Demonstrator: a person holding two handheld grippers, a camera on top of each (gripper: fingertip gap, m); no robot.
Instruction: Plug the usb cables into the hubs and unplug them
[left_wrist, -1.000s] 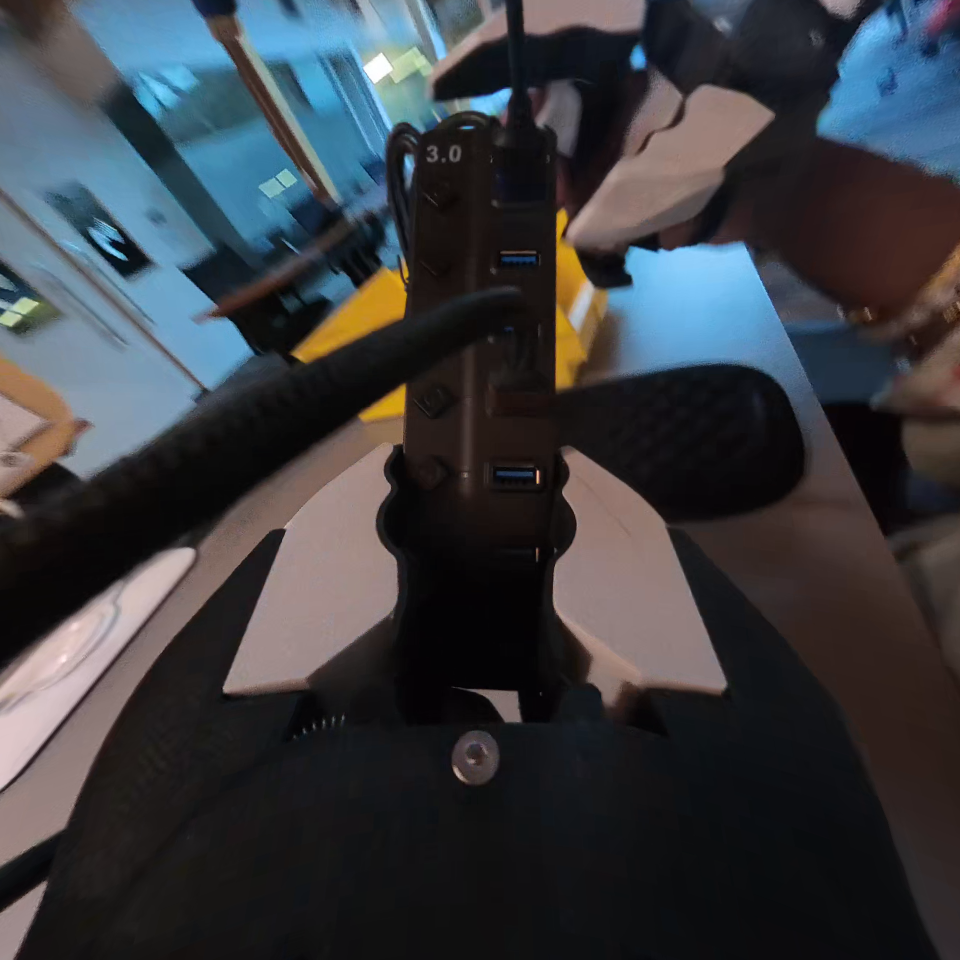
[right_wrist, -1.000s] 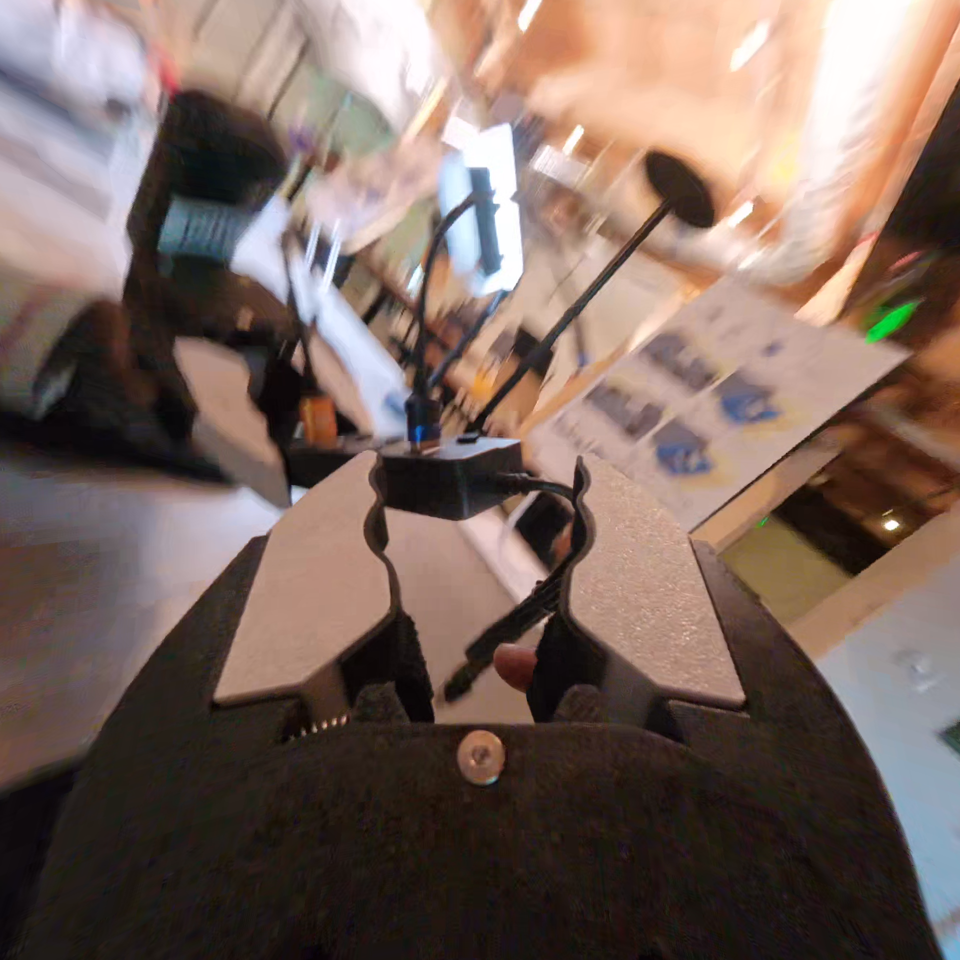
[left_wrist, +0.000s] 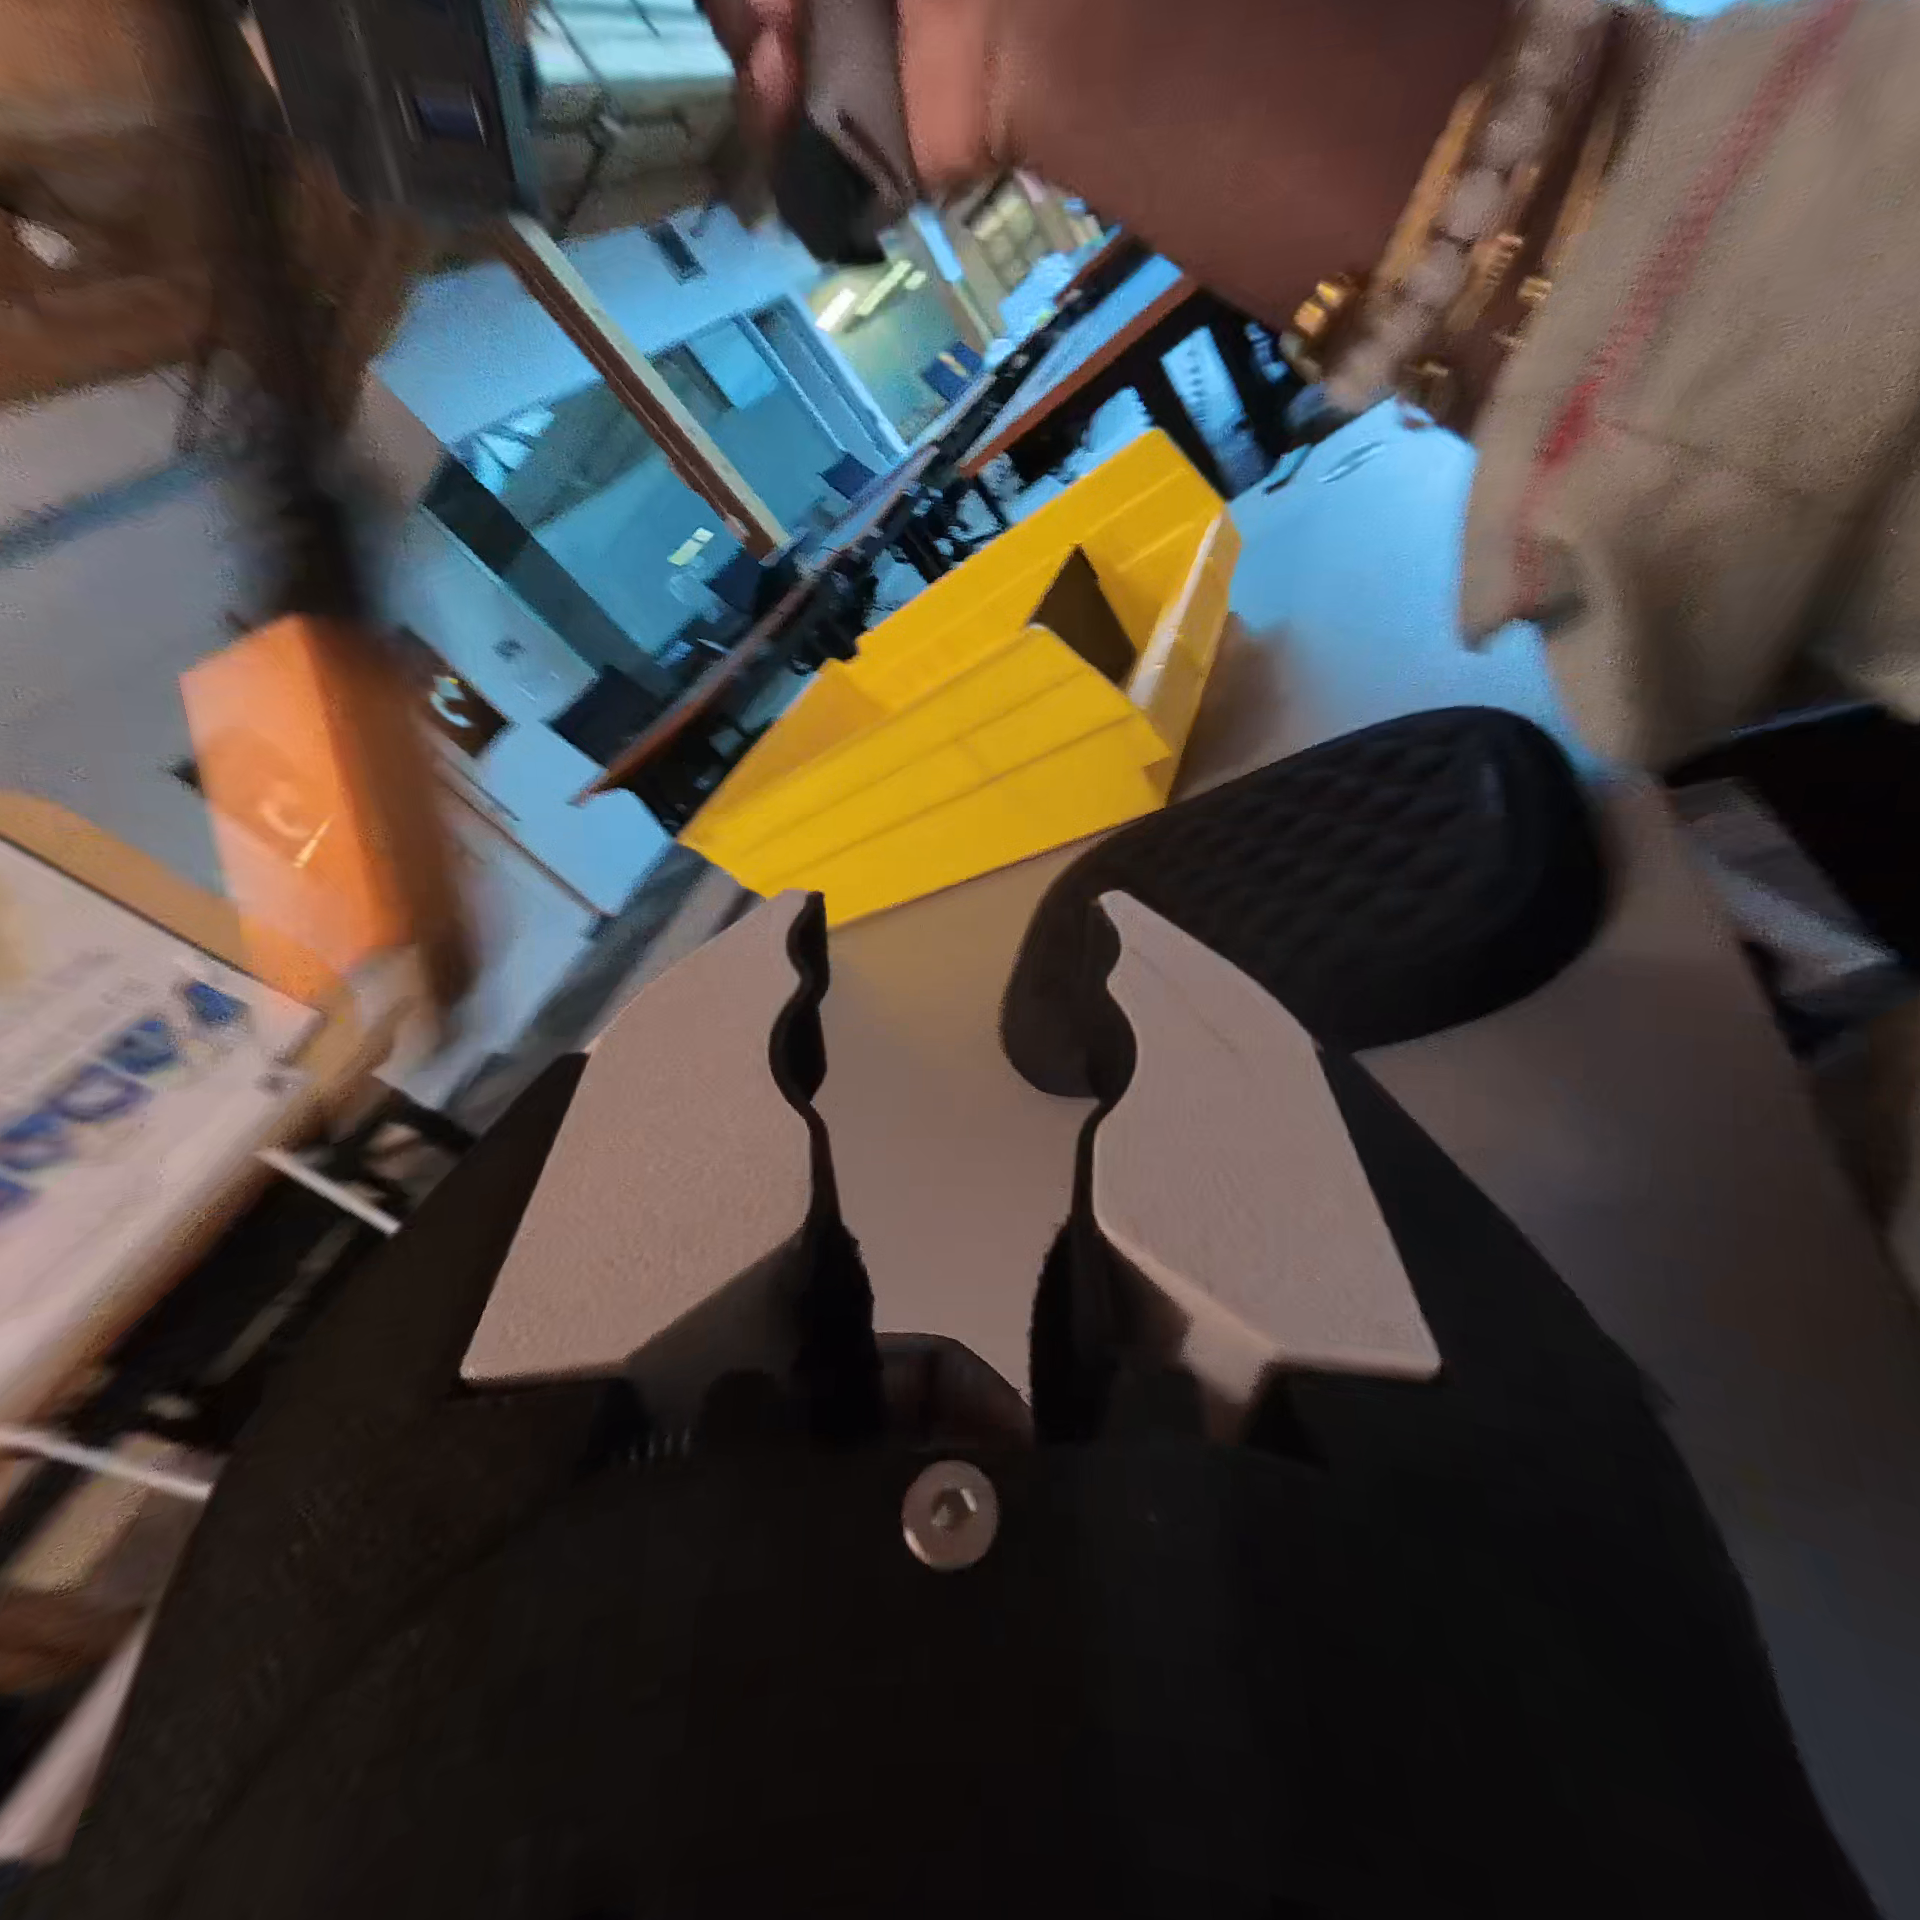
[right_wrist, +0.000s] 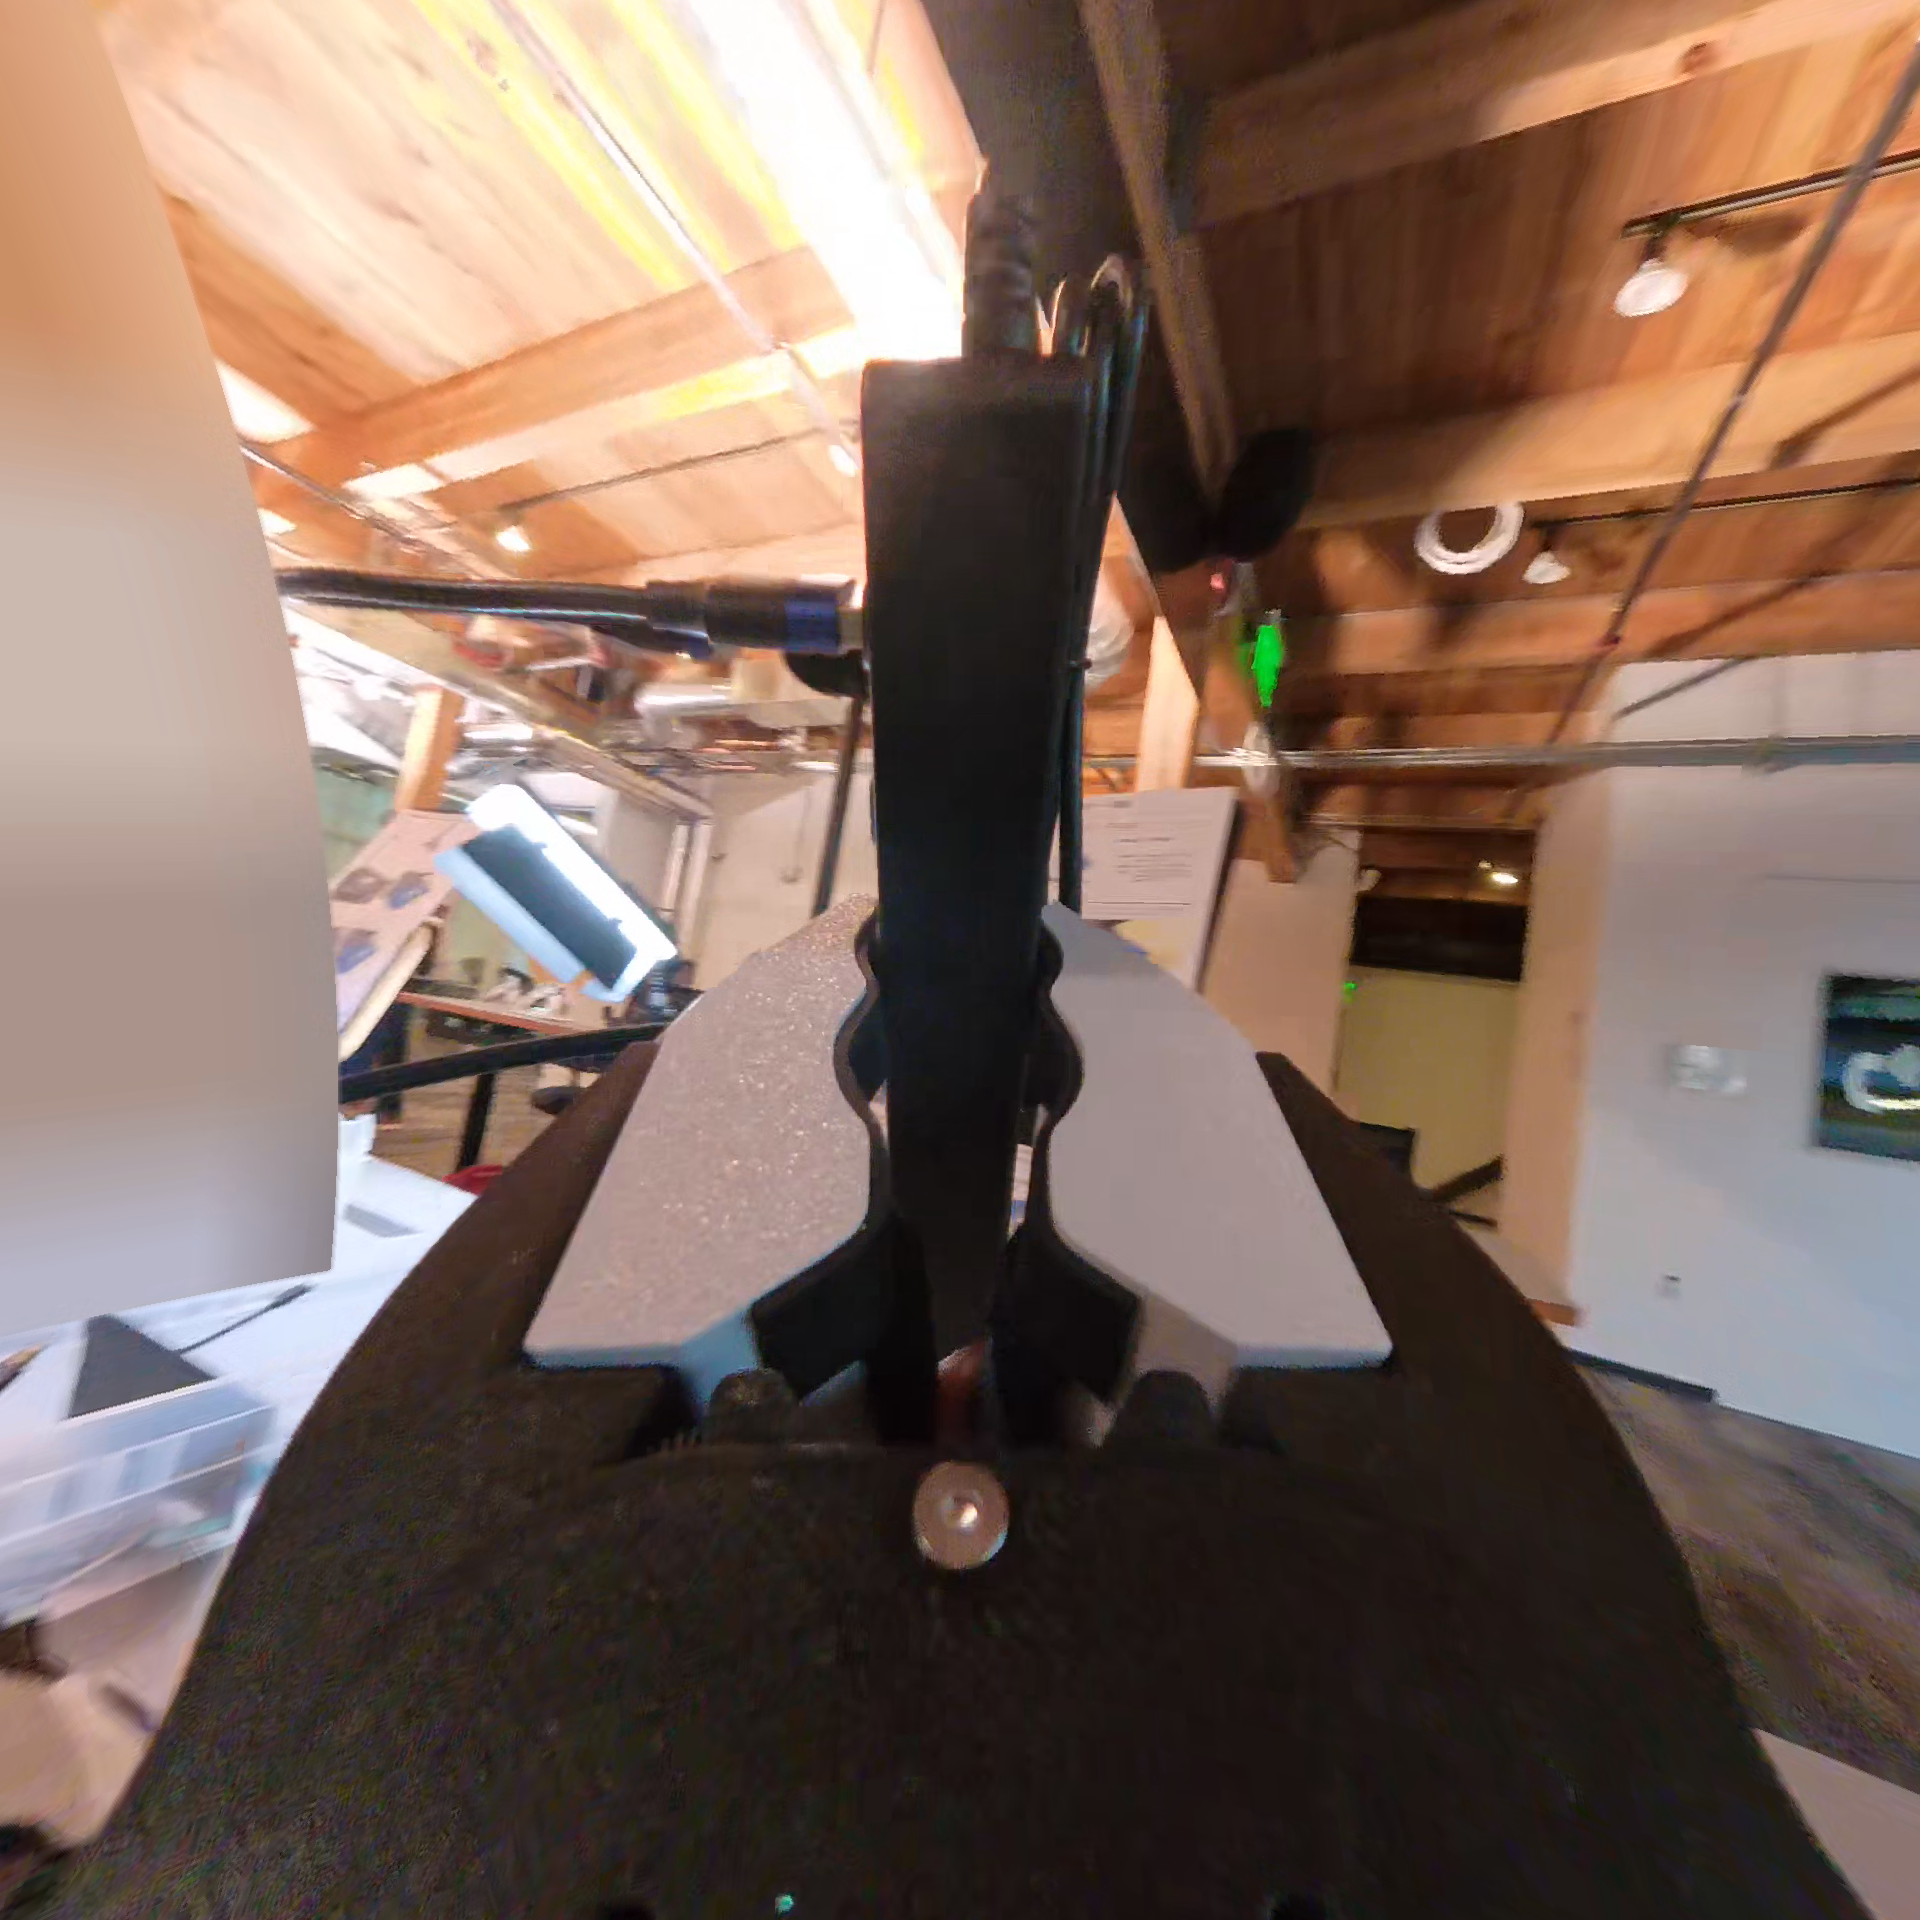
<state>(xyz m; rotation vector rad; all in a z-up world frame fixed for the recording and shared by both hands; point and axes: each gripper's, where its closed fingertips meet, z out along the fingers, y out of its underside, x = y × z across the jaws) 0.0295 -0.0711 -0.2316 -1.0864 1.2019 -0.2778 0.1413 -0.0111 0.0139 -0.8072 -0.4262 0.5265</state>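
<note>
One hub (right_wrist: 966, 727) is in view, black and slab-shaped, clamped between the fingers of the right gripper (right_wrist: 961, 997); its long axis runs straight out along the fingers and tilts up toward the wooden ceiling; its near end is hidden between the jaws. Two cables are counted at it: one usb cable (right_wrist: 748, 615) plugged into its left side, running off leftward; another cable (right_wrist: 1000, 260) leaving its far end, cut off by the frame edge. The left gripper (left_wrist: 956, 1023) is released, jaws apart, nothing between them; beyond it lie one yellow bin (left_wrist: 997, 727) and one black padded object (left_wrist: 1351, 883) on the table (left_wrist: 1610, 1195), the view motion-blurred.
</note>
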